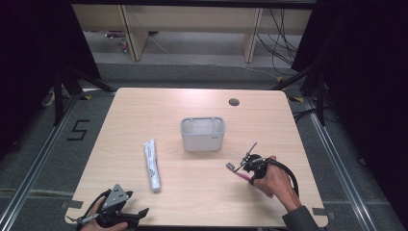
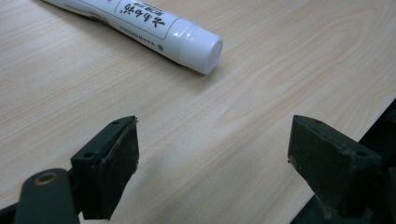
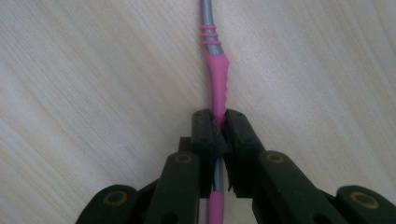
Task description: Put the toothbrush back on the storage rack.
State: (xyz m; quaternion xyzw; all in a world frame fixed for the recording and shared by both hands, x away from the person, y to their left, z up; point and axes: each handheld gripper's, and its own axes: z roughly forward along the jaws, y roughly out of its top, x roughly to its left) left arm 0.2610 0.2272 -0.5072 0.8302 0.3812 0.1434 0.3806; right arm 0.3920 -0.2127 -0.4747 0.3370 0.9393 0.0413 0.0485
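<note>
A pink and grey toothbrush point(image 3: 217, 79) lies on the wooden table point(image 1: 192, 187), right of centre, its head point(image 1: 230, 166) pointing left. My right gripper point(image 3: 219, 122) is shut on its pink handle, and in the high view that right gripper point(image 1: 246, 172) sits low over the table in a hand. A white toothpaste tube point(image 1: 152, 164) lies left of centre; its cap point(image 2: 202, 49) shows in the left gripper view. My left gripper point(image 2: 212, 147) rests near the table's front left edge, jaws wide apart with bare wood between them. A grey-white holder cup point(image 1: 202, 133) stands mid-table.
A round cable hole point(image 1: 234, 102) is in the table's far right part. Black curtains hang on both sides. Floor rails and cables run around the table.
</note>
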